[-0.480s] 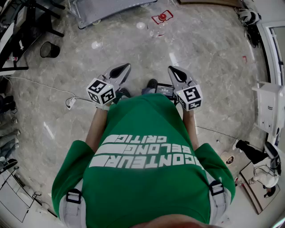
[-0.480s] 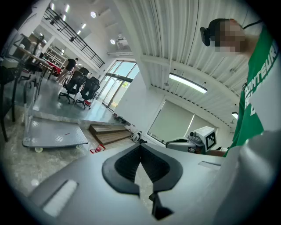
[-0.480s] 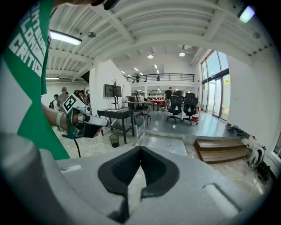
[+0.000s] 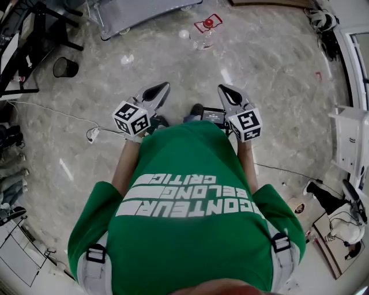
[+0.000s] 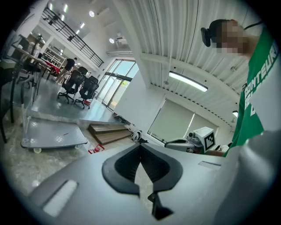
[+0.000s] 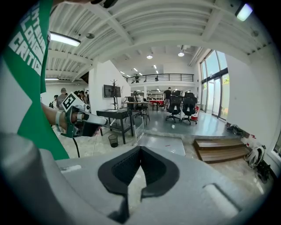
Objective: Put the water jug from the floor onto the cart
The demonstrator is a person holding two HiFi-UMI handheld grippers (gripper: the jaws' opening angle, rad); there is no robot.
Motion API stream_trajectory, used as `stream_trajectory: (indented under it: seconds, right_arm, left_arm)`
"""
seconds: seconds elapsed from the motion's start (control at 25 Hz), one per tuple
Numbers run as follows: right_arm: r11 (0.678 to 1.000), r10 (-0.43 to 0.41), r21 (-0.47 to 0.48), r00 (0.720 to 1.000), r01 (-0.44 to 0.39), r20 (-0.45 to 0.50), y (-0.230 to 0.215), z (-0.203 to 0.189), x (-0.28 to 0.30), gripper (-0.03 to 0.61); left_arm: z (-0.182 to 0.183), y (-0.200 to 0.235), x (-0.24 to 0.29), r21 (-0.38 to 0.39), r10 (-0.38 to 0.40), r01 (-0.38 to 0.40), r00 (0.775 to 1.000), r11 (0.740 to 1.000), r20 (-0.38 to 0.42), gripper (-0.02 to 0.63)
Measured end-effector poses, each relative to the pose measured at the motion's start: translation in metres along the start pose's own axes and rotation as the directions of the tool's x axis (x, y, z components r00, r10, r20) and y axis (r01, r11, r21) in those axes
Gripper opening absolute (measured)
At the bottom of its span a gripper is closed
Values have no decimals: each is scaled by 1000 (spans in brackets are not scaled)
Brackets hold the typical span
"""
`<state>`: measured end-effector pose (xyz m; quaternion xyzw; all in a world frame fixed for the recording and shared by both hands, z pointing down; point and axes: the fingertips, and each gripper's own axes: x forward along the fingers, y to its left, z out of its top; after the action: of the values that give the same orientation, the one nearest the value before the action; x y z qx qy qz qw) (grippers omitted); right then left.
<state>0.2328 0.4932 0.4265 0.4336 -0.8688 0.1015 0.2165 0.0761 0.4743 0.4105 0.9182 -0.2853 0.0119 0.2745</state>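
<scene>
The water jug (image 4: 207,24) lay on the grey marble floor (image 4: 277,75), far ahead of the person and just off the near corner of the cart (image 4: 144,11). It was small in the head view, showing a red cap, a red frame-like handle and what seemed a clear body below them. From the left gripper view it was only a low red shape beside the flat grey platform on its casters. The finer details were too small to make out.

The left gripper (image 4: 163,86) and right gripper (image 4: 222,88) were held side by side in front of the green shirt (image 4: 190,196), both aimed towards the jug but well apart from it. Each pair of jaws was pressed together at the tips with nothing between them. A black bin (image 4: 64,67) stood off to the left.
</scene>
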Motion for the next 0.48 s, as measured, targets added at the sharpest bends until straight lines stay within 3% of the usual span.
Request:
stream_trajectory:
  seconds: [0.48]
  right_arm:
    - [998,-25,64,1000,26,-4,-35,-22,-16,-8]
  left_arm:
    - [-8,-14,31,3,7,-7,1000,1000,-19,14]
